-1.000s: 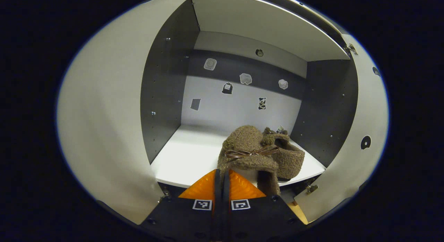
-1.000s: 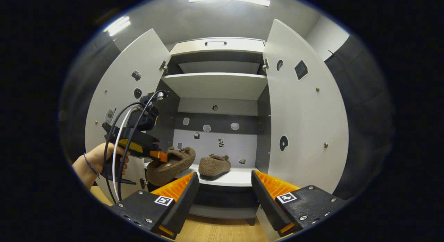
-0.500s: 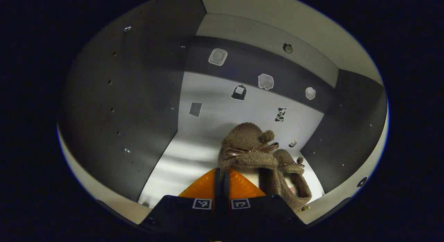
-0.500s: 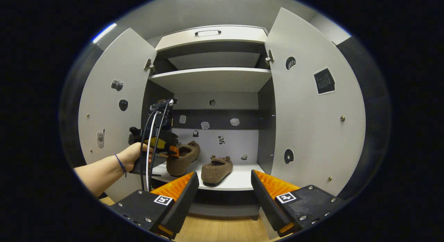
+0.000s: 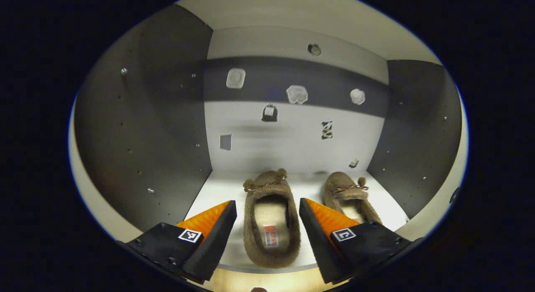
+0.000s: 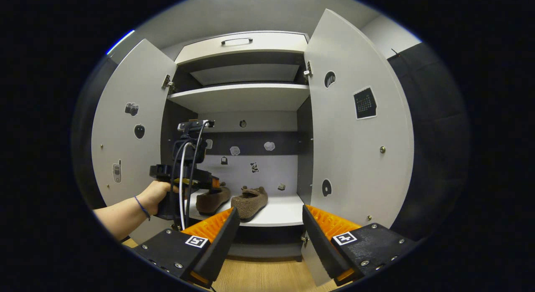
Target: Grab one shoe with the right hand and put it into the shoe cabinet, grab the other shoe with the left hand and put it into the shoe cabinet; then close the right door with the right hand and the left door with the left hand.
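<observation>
Right gripper view: both shoes (image 6: 250, 202) sit on the cabinet's lower shelf (image 6: 278, 214). Left claw (image 5: 267, 219) gapes empty, straddling the left shoe (image 5: 271, 219). Right claw (image 6: 269, 225) open, empty; right door (image 6: 355, 129) lies just to its right, nearer.

The white lower shelf (image 5: 225, 191) of the shoe cabinet carries two brown fuzzy shoes side by side, toes toward the back wall: left shoe (image 5: 271, 219), right shoe (image 5: 350, 195), apart.
</observation>
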